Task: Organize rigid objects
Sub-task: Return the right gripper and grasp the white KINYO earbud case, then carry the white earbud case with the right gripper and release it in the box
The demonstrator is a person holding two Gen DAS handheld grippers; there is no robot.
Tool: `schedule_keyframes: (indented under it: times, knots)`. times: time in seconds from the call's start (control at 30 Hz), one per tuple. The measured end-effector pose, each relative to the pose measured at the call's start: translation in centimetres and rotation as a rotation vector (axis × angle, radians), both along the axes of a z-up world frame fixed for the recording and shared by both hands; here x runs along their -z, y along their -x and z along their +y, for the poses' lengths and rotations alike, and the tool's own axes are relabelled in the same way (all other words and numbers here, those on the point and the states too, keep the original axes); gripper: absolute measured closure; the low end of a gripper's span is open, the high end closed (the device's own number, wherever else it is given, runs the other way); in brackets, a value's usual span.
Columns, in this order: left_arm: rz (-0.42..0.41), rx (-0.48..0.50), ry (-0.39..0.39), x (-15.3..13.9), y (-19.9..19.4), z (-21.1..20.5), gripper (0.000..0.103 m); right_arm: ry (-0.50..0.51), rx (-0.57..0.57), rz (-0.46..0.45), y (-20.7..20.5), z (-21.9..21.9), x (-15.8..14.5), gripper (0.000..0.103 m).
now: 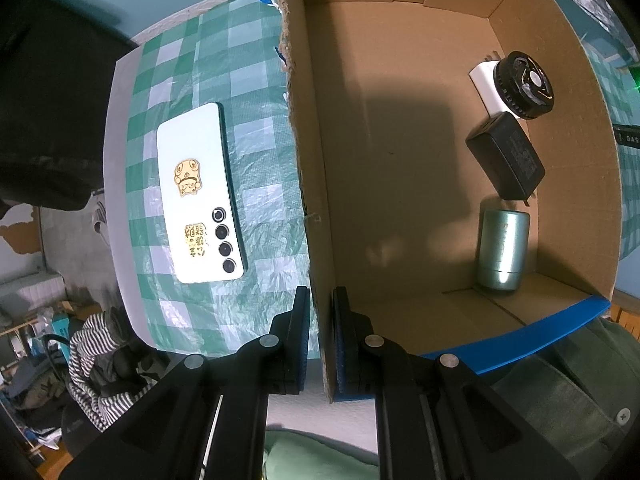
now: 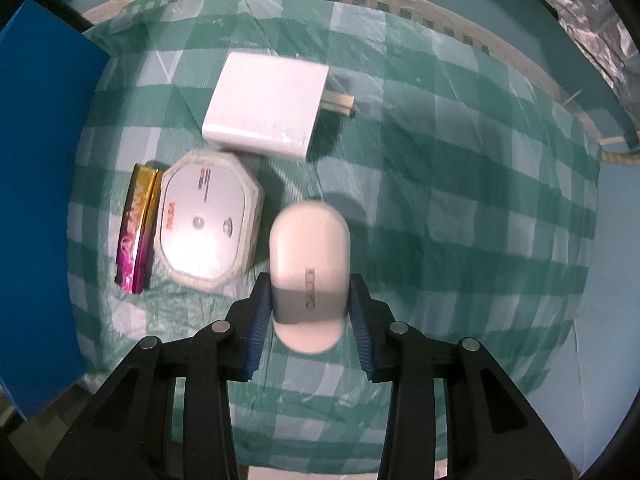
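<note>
the right gripper (image 2: 308,312) is clamped around a white pill-shaped case (image 2: 309,264), its blue pads pressed to both sides, holding it above the checked tablecloth (image 2: 460,208). just beyond it on the cloth sit an octagonal white box (image 2: 208,226) with a gold-and-pink foil pack (image 2: 138,236) touching its left side, and farther off a white plug charger (image 2: 266,102) lying flat. so at least three items on this side are still to be collected, i judge, plus the one in hand.

the left gripper (image 1: 321,336) is nearly closed, pinching the near wall of the cardboard box (image 1: 316,184) to steady it. inside, along the right wall from near to far, lie a teal metal cylinder (image 1: 502,250), a black power adapter (image 1: 506,156) and a black round geared part (image 1: 524,86) resting on a white block (image 1: 486,84). outside the box, a white smartphone (image 1: 200,196) lies face down on the cloth, not yet packed. roughly halfway through, by my reckoning.
</note>
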State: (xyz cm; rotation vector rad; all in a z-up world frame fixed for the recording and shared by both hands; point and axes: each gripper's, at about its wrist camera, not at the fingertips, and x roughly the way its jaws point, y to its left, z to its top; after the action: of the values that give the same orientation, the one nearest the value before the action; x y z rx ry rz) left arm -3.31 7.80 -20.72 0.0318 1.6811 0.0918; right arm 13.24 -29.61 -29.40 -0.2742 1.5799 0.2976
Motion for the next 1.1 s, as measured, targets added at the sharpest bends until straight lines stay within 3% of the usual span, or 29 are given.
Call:
schedule_keyframes:
  times: [0.33, 0.57, 1.1]
  knots:
    - [-0.005, -0.006, 0.002, 0.0, 0.3, 0.1, 0.092, 0.007, 0.016, -0.003, 0.0, -0.1, 0.1, 0.067]
    - [-0.003, 0.001, 0.002, 0.1, 0.4, 0.0, 0.092, -0.025, 0.007, -0.011, 0.7, 1.1, -1.8, 0.067]
    - [-0.007, 0.029, 0.001, -0.2, 0.5, -0.4, 0.092, -0.107, -0.099, -0.090, 4.0, 5.9, -9.2, 0.067]
